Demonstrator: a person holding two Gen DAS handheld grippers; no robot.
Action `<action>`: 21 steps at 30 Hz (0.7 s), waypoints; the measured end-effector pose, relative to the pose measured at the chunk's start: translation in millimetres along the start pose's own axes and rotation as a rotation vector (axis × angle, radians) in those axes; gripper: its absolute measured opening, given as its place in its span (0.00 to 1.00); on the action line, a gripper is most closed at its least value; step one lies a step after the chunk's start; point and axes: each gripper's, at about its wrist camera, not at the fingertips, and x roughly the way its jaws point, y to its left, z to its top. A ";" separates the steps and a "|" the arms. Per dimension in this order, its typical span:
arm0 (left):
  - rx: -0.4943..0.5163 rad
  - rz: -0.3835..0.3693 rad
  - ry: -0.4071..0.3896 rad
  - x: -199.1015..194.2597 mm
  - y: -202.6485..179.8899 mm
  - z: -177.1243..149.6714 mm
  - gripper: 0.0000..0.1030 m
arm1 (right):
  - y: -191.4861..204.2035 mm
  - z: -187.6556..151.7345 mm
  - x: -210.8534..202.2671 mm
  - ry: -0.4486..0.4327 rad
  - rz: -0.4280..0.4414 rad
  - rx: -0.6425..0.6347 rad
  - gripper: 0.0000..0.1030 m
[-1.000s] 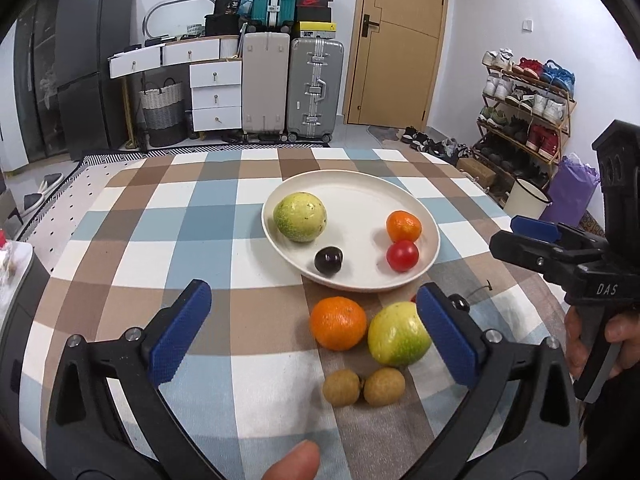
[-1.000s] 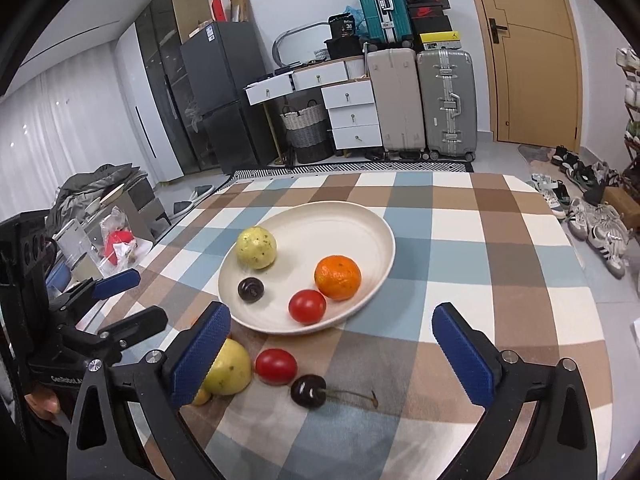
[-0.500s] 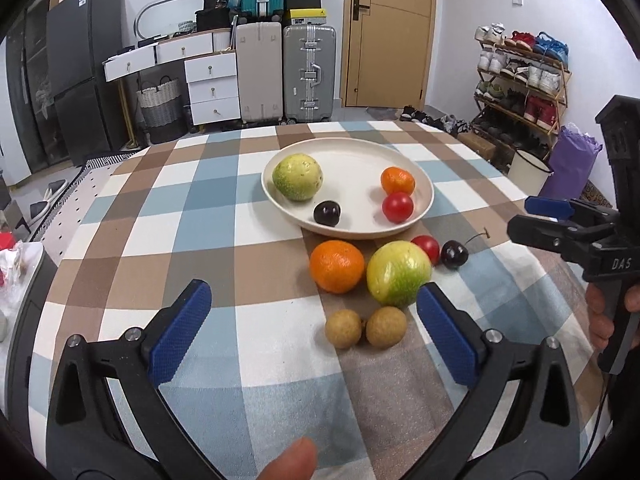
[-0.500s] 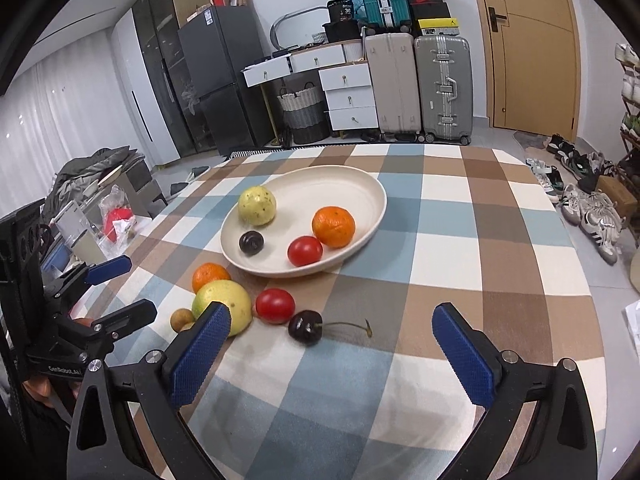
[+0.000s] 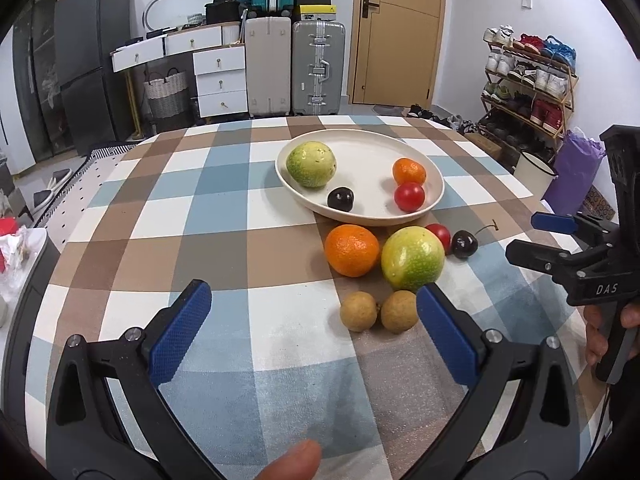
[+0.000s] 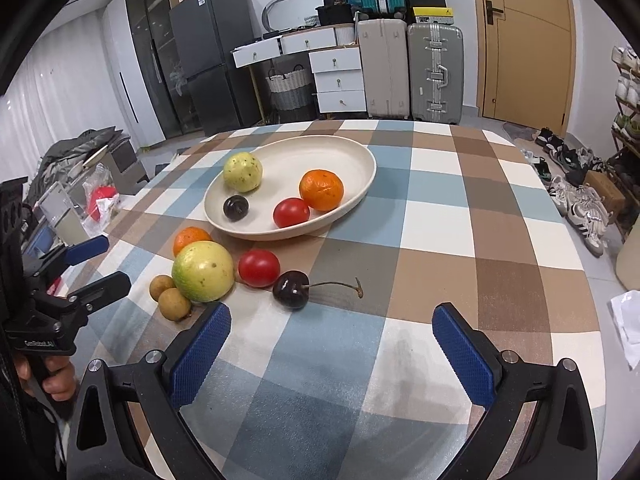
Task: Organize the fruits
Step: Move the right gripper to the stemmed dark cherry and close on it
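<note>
Both the left gripper (image 5: pixel 312 328) and right gripper (image 6: pixel 332 348) gape wide, holding nothing. The 6 loose fruits crowd together; grabbing the cherry (image 6: pixel 291 290) may nudge the tomato (image 6: pixel 259 268) rolling.

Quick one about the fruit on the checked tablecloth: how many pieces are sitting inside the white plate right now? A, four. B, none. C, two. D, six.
A: the white plate holds four pieces, a green-yellow fruit, a dark cherry, a red tomato and an orange; the rest lie on the cloth in front of it.
</note>
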 end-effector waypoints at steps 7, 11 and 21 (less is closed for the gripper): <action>-0.008 -0.002 0.025 9.4 3.6 -2.8 0.99 | 0.2 -2.0 19.9 0.067 0.011 -0.006 0.99; -0.018 -0.006 0.045 14.4 6.4 -4.2 0.99 | 1.2 -1.3 31.5 0.104 0.032 0.002 0.98; 0.012 0.020 0.054 16.8 -1.0 -4.7 0.99 | 15.4 2.6 47.7 0.129 0.008 -0.038 0.87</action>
